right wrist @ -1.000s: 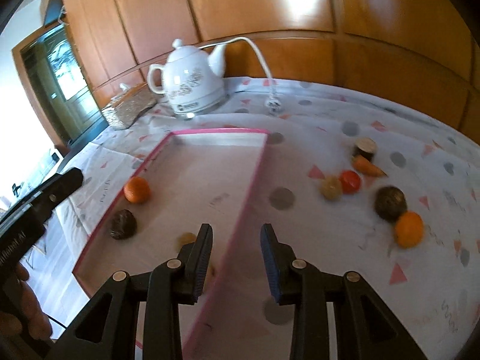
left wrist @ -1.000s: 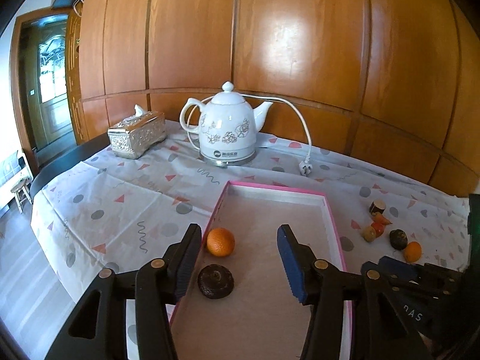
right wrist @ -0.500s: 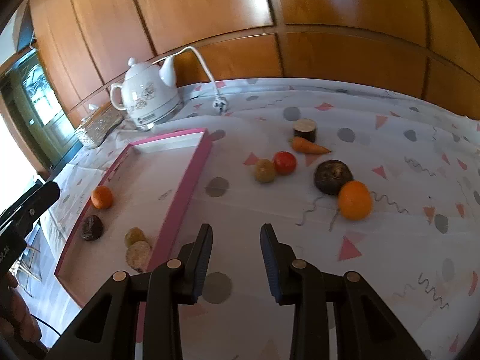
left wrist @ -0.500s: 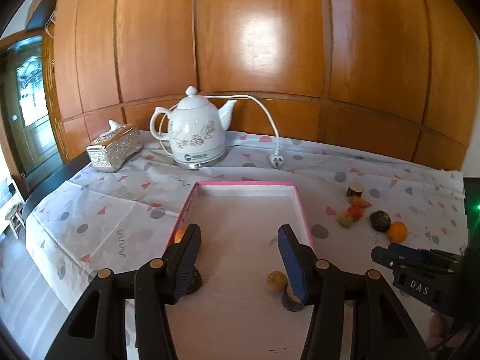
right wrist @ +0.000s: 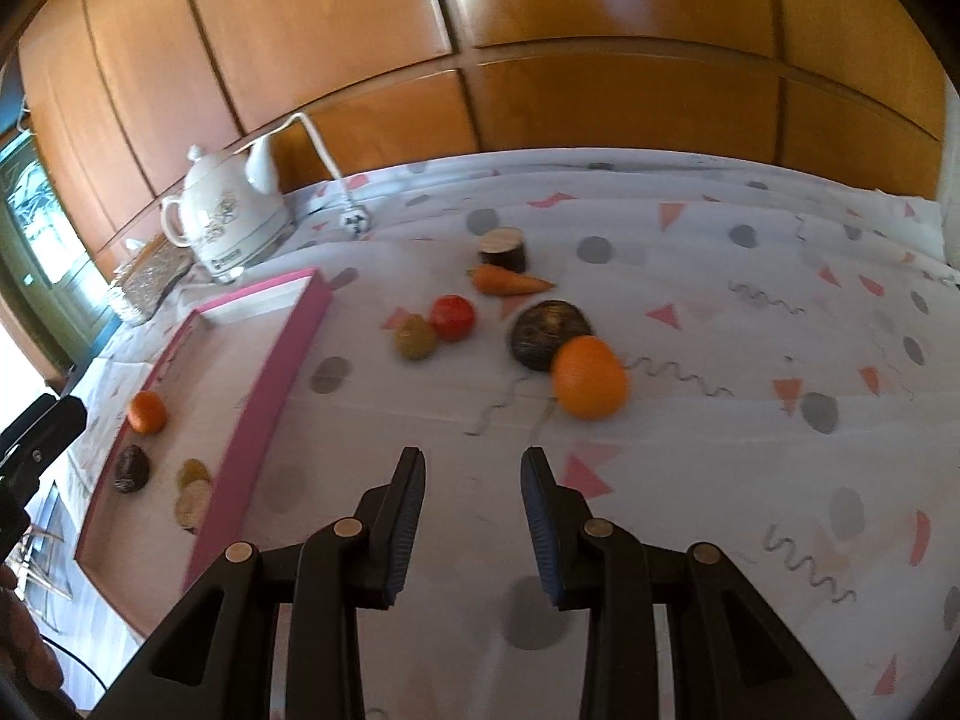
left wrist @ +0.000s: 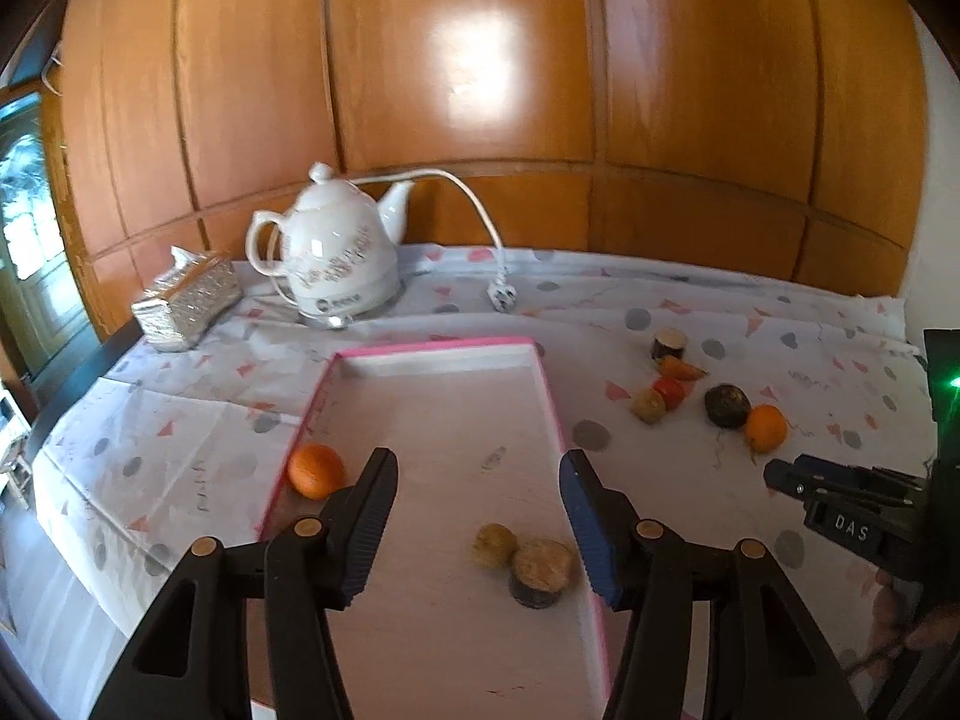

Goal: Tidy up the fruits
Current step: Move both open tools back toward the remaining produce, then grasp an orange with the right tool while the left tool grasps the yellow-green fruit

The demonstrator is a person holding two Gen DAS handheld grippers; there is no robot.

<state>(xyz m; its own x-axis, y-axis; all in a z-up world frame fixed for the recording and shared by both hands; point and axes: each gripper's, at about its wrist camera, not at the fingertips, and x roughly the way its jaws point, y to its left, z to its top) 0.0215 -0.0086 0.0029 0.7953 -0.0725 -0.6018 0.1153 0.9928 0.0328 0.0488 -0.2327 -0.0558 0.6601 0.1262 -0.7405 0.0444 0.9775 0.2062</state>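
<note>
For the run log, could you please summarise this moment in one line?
left tongs: opening, empty | right tongs: open, empty | tray: four items | tablecloth: six items

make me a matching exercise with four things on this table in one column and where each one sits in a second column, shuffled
Things
1. carrot
2. small orange
3. big orange
4. kettle

Places
A. inside the pink tray, near its left wall
B. on the cloth, touching the dark round fruit
C. at the back by the wood wall, left of the loose plug
D. on the cloth, just in front of the dark stump-shaped piece

Pairs: 1-D, 2-A, 3-B, 4-C
</note>
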